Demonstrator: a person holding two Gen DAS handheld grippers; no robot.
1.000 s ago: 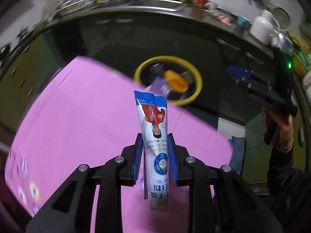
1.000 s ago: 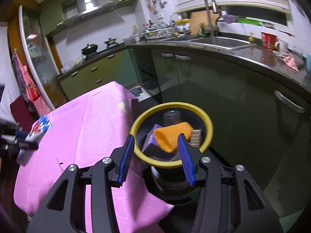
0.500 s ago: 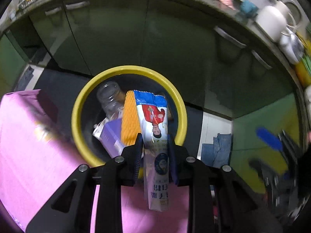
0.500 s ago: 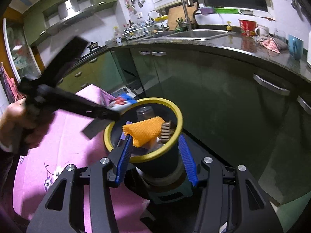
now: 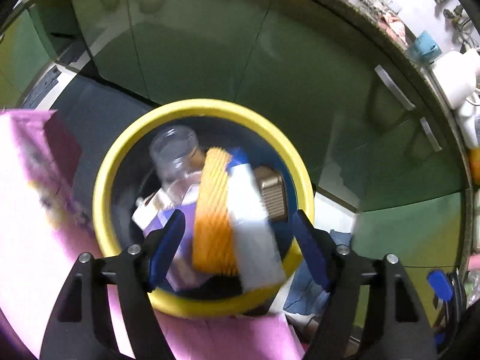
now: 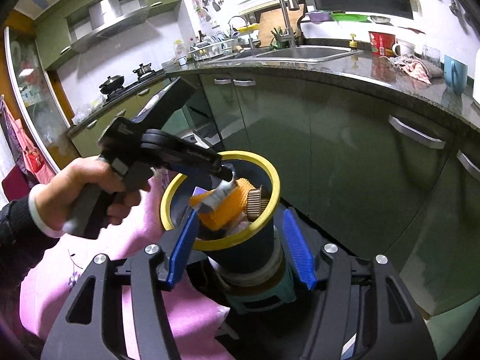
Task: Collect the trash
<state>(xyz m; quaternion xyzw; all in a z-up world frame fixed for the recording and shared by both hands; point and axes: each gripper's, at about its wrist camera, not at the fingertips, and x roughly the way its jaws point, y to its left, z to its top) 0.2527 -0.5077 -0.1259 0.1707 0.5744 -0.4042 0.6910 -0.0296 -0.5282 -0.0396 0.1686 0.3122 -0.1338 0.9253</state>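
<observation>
Left jaws spread wide over bin (image 5: pixel 204 108), nothing held; wrapper (image 5: pixel 255 228), blurred, seen loose among trash inside, above orange mesh (image 5: pixel 211 210). Right jaws also wide, empty, held clear beside bin. Pink tabletop (image 6: pixel 99 273) adjacent.

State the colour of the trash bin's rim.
Yellow. The trash bin's rim shows best in the left wrist view, ringing a dark bin.
</observation>
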